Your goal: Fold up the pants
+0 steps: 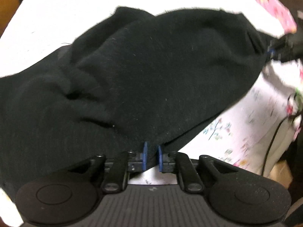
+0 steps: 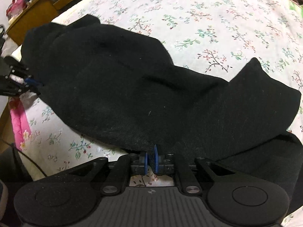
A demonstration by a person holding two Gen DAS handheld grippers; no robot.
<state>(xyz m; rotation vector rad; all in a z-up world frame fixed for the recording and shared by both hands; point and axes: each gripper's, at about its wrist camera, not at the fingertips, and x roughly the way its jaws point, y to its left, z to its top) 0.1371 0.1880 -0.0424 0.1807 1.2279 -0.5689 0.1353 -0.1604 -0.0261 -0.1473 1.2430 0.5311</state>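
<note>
White bedding printed with small flowering sprigs – a floral bedsheet – covers the bed and fills the background of both views; a wooden shelf stands past the far left corner in the right wrist view, and a pink quilt edge hangs at the bed's near side. Across the sheet lie the black pants, thick and fleecy, with one edge lifted off the bed and the rest trailing over the sheet to the right, where a corner peaks up. The left gripper has its blue pads pinched on the near edge of the cloth, and the right gripper likewise nips the hem between its own pads, nearly pressed together. Each gripper shows in the other's view at the far end of the lifted edge, so the two hold one edge, well apart.

By my reading the fold is mid-carry – the gripped edge is up and should next travel over the lying part. That calls for moving both hands level, keeping the edge taut, and lowering it so the edges meet before letting go.
</note>
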